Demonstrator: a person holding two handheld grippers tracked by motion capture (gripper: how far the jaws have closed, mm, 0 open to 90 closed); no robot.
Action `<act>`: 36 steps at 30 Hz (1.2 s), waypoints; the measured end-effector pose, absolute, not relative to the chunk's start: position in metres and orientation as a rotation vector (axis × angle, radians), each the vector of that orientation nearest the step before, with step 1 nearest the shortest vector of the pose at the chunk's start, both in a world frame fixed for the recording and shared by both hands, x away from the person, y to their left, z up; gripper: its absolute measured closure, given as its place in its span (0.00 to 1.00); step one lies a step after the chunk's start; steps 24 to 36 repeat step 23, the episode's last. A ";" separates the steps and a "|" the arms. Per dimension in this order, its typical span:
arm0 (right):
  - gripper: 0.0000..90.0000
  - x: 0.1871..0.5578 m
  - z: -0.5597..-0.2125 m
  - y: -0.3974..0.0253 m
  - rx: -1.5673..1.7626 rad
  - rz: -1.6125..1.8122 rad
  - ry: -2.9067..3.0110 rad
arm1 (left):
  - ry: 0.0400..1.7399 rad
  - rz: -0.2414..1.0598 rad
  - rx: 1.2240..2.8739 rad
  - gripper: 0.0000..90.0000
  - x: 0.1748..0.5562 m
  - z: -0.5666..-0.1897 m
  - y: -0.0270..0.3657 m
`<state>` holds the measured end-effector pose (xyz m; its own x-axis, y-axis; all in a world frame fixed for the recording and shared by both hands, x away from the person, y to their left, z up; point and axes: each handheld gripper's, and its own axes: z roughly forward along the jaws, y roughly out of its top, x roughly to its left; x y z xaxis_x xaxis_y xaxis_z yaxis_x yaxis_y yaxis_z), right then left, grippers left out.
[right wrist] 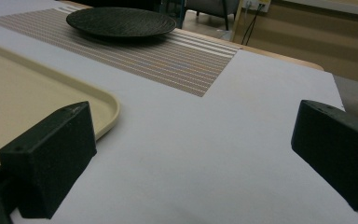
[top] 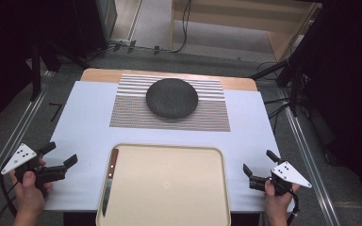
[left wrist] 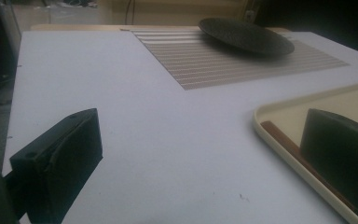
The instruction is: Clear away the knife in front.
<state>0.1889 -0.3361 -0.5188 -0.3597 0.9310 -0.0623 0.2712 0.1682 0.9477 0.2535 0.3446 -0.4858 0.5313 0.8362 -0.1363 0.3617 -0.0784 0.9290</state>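
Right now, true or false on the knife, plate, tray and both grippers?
1. The knife lies at the tray's left edge. True.
2. The plate sits in the tray. False: it sits on the striped mat.
3. The left gripper is open. True.
4. The right gripper holds the knife. False: it is open, holding nothing.
5. The plate is white. False: it is dark.

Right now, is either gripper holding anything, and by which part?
Nothing is held: the left gripper and right gripper are both open over the table, apart from the knife.
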 end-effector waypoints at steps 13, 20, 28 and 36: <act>0.00 0.191 -0.518 -0.336 1.137 1.226 1.758 | 1.007 0.557 1.655 0.00 0.251 -0.488 0.342; 0.00 0.192 -0.519 -0.338 1.153 1.239 1.760 | 1.020 0.562 1.650 0.00 0.251 -0.488 0.342; 0.00 0.195 -0.519 -0.339 1.187 1.239 1.778 | 1.023 0.567 1.657 0.00 0.251 -0.488 0.340; 0.00 0.195 -0.519 -0.339 1.187 1.239 1.778 | 1.023 0.567 1.657 0.00 0.251 -0.488 0.340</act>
